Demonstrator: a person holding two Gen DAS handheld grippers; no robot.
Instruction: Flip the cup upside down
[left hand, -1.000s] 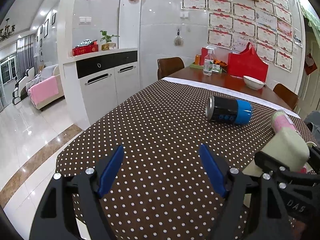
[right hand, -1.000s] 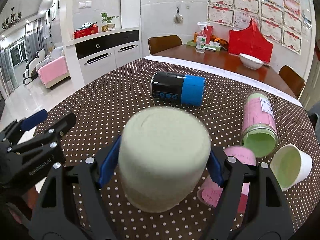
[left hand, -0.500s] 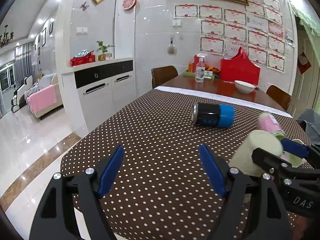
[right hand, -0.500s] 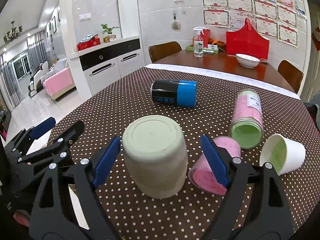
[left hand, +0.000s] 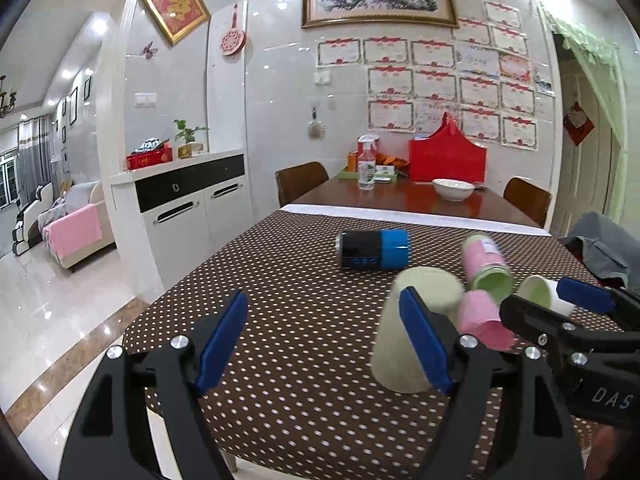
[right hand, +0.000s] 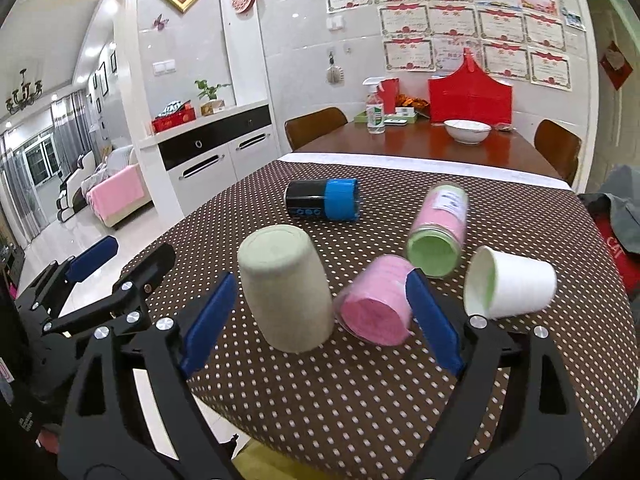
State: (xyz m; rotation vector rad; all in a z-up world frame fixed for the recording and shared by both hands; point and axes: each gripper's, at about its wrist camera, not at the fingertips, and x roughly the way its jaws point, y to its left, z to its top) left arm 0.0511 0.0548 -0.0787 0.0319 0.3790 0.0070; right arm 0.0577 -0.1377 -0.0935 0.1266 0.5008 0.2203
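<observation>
The right hand-held gripper [right hand: 320,316] is spread wide, its blue pads holding nothing; the beige cup [right hand: 286,290] stands upside down on the worktop [right hand: 360,392] ahead of it, base up, near the worktop's near edge and toward the near left corner. The cup sits in line with the gap but beyond the fingertips; the left pad [right hand: 208,316] is just beside the cup's lower wall, though whether they touch cannot be told. The right pad [right hand: 434,320] overlaps a pink cup [right hand: 376,300] lying on its side just right of the beige one. Farther right a white cup [right hand: 510,284] lies on its side, its greenish inside facing left, near the worktop's right edge. Behind the pink cup lies a jar [right hand: 440,224] with a pink body and green end, and toward the far edge a black can with a blue cap [right hand: 324,200] lies across the middle. The left hand-held gripper [left hand: 322,340] is also wide open and grips nothing, hovering over the near left part of the worktop [left hand: 304,320]; in its own view its right pad [left hand: 422,344] crosses in front of the beige cup [left hand: 416,320], contact unclear. In the right view the left hand-held gripper [right hand: 120,252] shows at the left, off the worktop's left edge.
</observation>
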